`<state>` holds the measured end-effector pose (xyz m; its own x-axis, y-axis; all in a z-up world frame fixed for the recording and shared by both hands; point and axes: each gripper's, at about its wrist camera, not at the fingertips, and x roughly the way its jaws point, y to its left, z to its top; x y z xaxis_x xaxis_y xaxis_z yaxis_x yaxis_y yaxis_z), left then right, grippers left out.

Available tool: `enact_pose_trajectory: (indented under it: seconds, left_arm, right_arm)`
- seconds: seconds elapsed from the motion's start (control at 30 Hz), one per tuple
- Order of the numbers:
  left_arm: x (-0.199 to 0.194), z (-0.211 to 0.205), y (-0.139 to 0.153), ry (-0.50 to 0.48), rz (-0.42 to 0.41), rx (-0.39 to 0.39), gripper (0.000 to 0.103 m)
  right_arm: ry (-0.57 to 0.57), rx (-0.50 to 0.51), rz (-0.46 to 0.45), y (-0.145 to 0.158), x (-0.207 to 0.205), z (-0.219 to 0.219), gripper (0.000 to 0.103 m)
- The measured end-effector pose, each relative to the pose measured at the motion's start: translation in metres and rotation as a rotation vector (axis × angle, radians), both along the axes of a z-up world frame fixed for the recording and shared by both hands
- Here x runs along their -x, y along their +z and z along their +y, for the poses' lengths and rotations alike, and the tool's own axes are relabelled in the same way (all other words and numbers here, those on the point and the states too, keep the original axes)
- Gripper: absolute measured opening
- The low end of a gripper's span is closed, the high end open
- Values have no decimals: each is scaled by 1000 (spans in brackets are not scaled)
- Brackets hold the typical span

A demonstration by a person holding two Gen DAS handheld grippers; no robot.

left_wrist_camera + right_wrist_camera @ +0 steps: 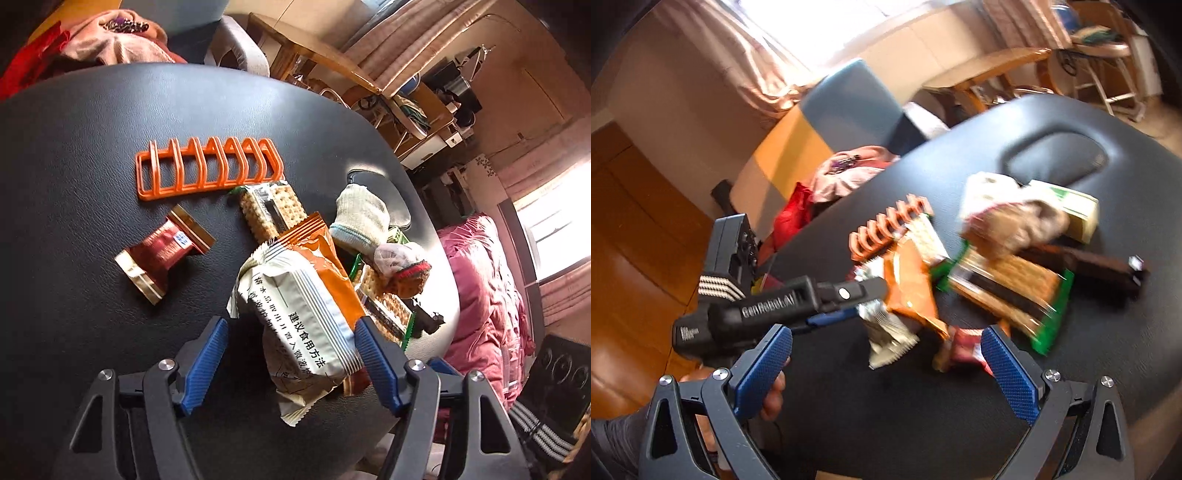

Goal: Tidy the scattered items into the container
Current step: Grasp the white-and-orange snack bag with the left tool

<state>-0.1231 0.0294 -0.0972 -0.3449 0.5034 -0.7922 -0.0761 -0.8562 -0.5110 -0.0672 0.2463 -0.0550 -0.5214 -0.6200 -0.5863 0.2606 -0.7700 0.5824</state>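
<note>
A cream and orange snack packet [306, 314] lies tilted between the jaws of my left gripper [291, 325]. The right pad touches its orange edge and the left pad stands clear of it, so the gripper is open. An orange slotted rack [207, 168] lies farther back, with a red and gold packet [164, 251] and a cracker packet [271, 210] beside it. In the blurred right wrist view, my right gripper [884, 343] hangs open over the near edge of the pile, holding nothing. The left gripper [846, 295] reaches the snack packet [908, 291] from the left there.
The black padded table [74, 184] has a recessed hole [1056, 155] at its far end. On its right side lie a knitted glove [364, 218], a green-edged cracker packet [1004, 291], a green and cream box [1071, 210] and a dark brown bar [1089, 266]. Clothes [118, 40] are heaped beyond the table.
</note>
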Motion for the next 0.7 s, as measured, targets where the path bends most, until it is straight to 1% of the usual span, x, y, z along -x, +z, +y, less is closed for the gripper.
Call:
enact_pose_trajectory:
  seconds: [0.07,0.13,0.2,0.33,0.53,0.63,0.7]
  left_arm:
    - [0,-12,5,19,2,-9,69]
    - [-3,-28,12,44,20,-22,70]
    - [-9,-44,21,65,48,-22,70]
    - [-21,-70,33,88,83,-13,70]
    - [-38,-103,33,144,90,-30,72]
    - [-45,-116,28,168,82,-24,72]
    - [-49,-124,26,181,82,-23,72]
  right_arm:
    - [30,3,4,-1,8,-8,103]
    - [48,18,-4,-4,15,-14,103]
    - [51,43,-14,-6,20,-16,103]
    - [53,42,-29,-9,37,-24,103]
    - [63,-40,-54,-13,69,-56,103]
    - [88,-41,-97,-23,81,-70,103]
    - [143,3,-141,-31,80,-81,103]
